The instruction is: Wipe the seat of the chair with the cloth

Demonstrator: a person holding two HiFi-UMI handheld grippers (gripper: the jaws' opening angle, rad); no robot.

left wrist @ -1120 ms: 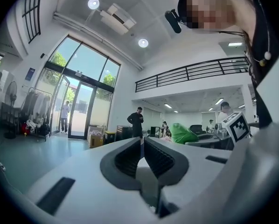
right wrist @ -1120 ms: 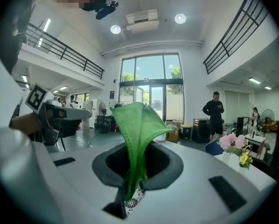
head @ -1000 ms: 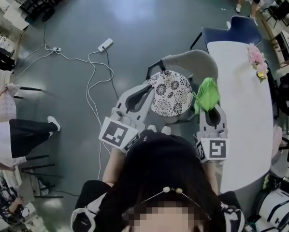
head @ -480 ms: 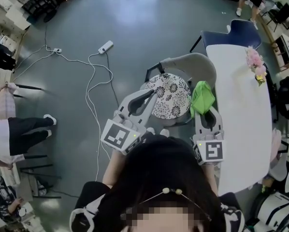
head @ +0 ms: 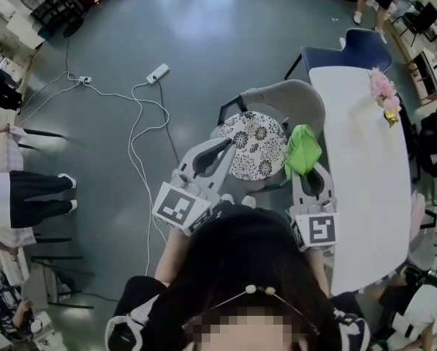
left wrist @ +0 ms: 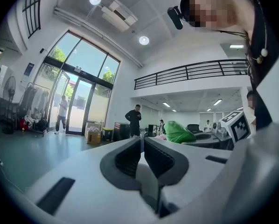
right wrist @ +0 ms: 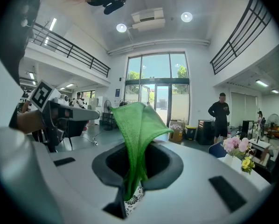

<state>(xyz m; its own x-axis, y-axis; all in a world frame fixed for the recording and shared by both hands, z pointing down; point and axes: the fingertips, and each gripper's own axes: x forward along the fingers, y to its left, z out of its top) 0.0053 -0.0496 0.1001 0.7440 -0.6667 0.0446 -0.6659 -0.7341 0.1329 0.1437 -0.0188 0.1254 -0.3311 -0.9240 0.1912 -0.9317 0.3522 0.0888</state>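
Note:
The chair (head: 291, 101) has a grey curved back and a round seat cushion (head: 258, 145) with a black-and-white flower print, just ahead of me in the head view. My right gripper (head: 305, 168) is shut on a green cloth (head: 304, 149), which sticks up above the seat's right edge; the same cloth (right wrist: 136, 134) fills the right gripper view, pinched between the jaws. My left gripper (head: 226, 146) is shut with nothing in it and hovers over the seat's left edge. In the left gripper view its jaws meet at the tips (left wrist: 142, 143), and the cloth (left wrist: 178, 131) shows beyond.
A long white table (head: 365, 159) runs along the chair's right side, with a pink flower bunch (head: 384, 90) on it and a blue chair (head: 350, 50) at its far end. White cables and a power strip (head: 158, 72) lie on the grey floor to the left. People stand around the room's edges.
Both grippers and the green cloth have shifted slightly left and forward toward the seat. A person at the left edge has stepped further out of view.

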